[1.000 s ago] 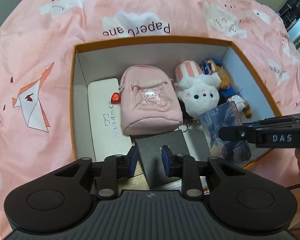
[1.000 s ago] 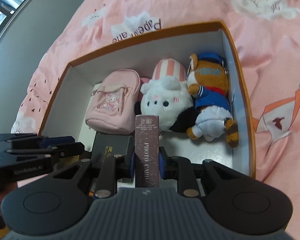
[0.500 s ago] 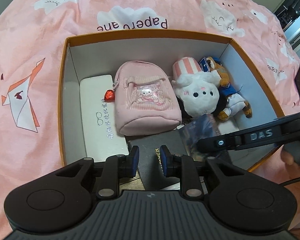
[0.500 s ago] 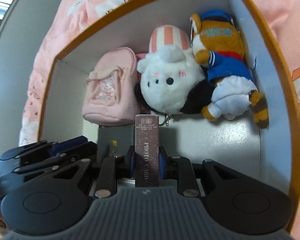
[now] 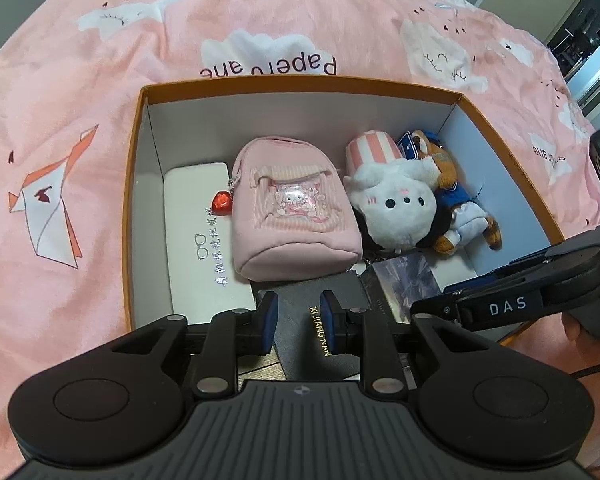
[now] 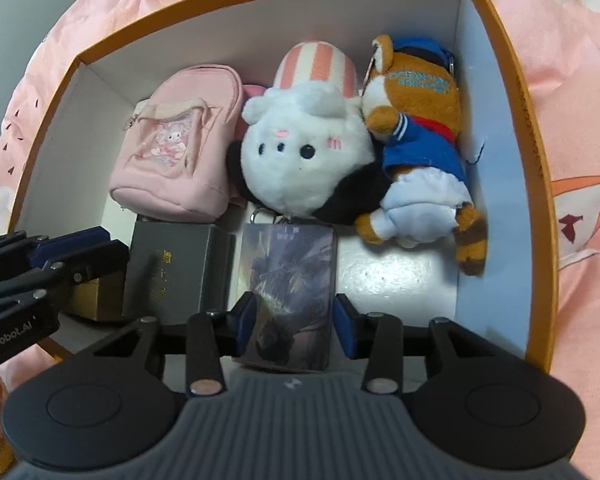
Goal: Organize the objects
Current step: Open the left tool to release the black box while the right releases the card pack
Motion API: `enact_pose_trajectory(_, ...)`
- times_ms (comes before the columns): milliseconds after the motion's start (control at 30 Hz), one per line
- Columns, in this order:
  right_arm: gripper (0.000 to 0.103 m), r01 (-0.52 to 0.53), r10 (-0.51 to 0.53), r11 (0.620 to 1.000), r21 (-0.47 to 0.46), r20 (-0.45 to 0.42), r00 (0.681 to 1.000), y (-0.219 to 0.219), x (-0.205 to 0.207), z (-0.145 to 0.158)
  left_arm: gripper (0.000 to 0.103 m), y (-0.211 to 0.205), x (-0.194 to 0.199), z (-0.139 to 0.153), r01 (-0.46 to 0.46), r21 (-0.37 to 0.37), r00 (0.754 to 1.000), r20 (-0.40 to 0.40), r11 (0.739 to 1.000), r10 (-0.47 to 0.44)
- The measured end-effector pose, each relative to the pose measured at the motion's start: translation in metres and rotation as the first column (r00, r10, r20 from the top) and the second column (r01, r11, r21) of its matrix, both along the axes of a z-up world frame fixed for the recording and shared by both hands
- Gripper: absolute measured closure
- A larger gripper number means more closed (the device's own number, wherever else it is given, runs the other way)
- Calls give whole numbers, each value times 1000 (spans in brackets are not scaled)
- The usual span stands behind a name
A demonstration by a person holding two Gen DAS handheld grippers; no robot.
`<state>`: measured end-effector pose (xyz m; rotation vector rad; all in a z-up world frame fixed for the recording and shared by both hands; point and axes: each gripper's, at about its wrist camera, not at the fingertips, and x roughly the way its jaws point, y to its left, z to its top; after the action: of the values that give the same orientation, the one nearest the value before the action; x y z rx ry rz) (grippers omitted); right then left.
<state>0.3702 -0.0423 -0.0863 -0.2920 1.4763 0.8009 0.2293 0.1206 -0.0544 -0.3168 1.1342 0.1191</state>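
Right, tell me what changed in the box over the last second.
The right gripper came down into the orange box and its jaws are opening off the photo card box: held on edge before, it now lies flat beside the dark box, the pads clear of its sides. The left gripper stays where it was, shut, over the dark box. The pink pouch and both plush toys have not moved.

2 wrist views, steeply down, sharing box [image 5: 138, 184]
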Motion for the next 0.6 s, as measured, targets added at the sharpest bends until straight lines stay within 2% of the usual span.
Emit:
enact_pose_trajectory(67, 58, -10, 10, 1000, -6, 4, 1000, 2, -1, -1, 76, 0, -2, 0, 5, 5, 1000, 7, 1000, -5)
enact_pose_trajectory(267, 74, -58, 58, 998, 10, 17, 998, 8, -8, -3, 76, 3, -7, 1, 2, -12, 1000, 28, 1000, -2)
enact_pose_trajectory(400, 75, -88, 87, 996, 8, 34, 996, 13, -14, -2, 76, 2, -10, -1, 1, -8, 999, 37, 1000, -1)
enact_pose_trajectory(500, 75, -67, 66, 998, 19, 34, 997, 9, -12, 0, 76, -1, -16, 5, 11, -1, 998, 69, 1000, -11)
enact_pose_trajectory(600, 74, -79, 72, 995, 60, 110, 991, 4, -20, 20, 76, -5, -27, 16, 27, -1, 992, 122, 1000, -27)
